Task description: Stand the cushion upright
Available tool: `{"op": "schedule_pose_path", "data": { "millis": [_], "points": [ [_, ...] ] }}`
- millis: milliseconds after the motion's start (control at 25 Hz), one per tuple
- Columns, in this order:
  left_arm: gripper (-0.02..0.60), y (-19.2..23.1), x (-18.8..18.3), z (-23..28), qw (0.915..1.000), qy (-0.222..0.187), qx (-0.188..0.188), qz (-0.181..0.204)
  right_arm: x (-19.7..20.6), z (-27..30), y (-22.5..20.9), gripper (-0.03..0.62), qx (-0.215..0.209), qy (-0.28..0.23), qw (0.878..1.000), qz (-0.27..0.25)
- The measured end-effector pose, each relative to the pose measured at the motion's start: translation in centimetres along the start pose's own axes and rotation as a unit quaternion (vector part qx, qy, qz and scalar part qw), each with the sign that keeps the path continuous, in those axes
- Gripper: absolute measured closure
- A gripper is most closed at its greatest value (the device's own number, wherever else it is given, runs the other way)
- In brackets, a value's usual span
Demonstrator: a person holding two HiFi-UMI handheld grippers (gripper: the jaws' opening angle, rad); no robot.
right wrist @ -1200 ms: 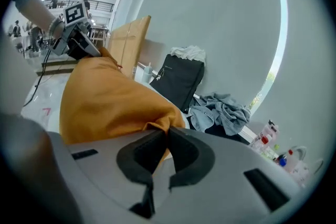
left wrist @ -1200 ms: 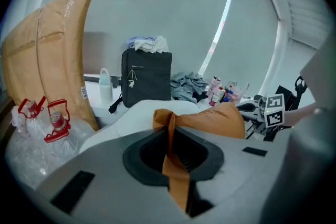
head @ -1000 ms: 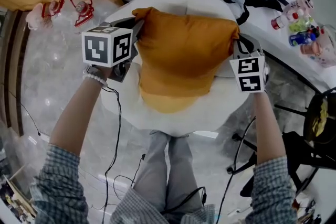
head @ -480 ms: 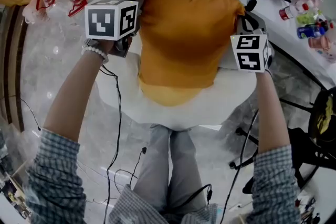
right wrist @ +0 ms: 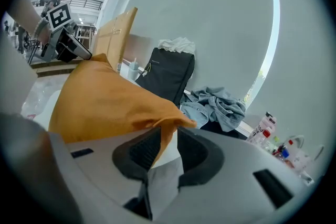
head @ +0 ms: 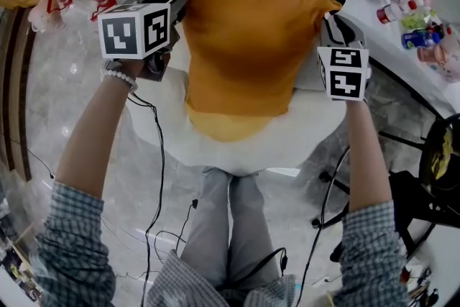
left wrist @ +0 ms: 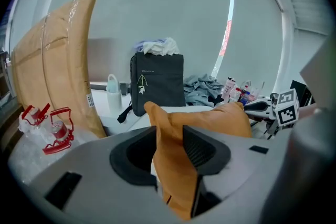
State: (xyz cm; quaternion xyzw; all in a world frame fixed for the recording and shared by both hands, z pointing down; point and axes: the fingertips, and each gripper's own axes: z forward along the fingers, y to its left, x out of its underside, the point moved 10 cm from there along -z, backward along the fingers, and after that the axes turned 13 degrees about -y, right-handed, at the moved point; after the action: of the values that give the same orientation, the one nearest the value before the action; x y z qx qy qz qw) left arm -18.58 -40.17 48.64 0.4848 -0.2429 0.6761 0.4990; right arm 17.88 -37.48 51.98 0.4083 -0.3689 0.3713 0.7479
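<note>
1. Left gripper point(left wrist: 170, 148): the jaws have just been opening and now stand wide. A fold of the cushion's upper left corner hangs loosely between them, no longer pinched.
2. Right gripper point(right wrist: 164, 147): the jaws have just been opening, less widely. The thin flap of the upper right corner lies between them, with a gap showing beside it, so it is not clamped.
3. Mustard-orange square fabric cushion point(head: 248, 39): it stands on its lower edge on the round white counter point(head: 237, 154). Its top edge runs straight across from one gripper to the other.
4. Governing relation: each corner lies inward of its gripper, toward the cushion's middle. Both hands are equally near, one at each end of the top edge. Judged from this, the release calls for drawing each gripper outward along that edge. A snagged flap could tip the cushion.
5. Change from the earlier frames: both grippers then pinched their corners tightly. The cushion's top edge lay nearer the person. It now reaches the far rim, beside the black fabric bag point(left wrist: 157, 84), and the cushion shows taller.
</note>
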Motion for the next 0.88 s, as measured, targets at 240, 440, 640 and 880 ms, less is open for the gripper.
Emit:
{"op": "schedule_pose_path", "data": {
  "millis": [240,440,640,880],
  "points": [
    [0.437,-0.3,0.3,-2.2,1.0000,-0.002,-0.003,-0.001,0.3,-3.0,0.6,0.539,0.013,-0.009,0.999,0.035],
    [0.574,-0.6,0.6,-5.2,0.9995,-0.020,0.018,-0.014,-0.4,-6.0,1.8,0.586,0.002,-0.027,0.996,0.086],
    [0.574,-2.9,0.1,-8.1,0.9984,-0.025,0.049,0.012,-2.0,-9.5,1.9,0.586,-0.012,-0.046,0.988,0.148],
    [0.574,-7.5,-2.7,-12.1,0.9908,-0.040,0.112,0.065,-5.0,-14.0,1.6,0.586,-0.024,-0.047,0.982,0.179]
  ]
}}
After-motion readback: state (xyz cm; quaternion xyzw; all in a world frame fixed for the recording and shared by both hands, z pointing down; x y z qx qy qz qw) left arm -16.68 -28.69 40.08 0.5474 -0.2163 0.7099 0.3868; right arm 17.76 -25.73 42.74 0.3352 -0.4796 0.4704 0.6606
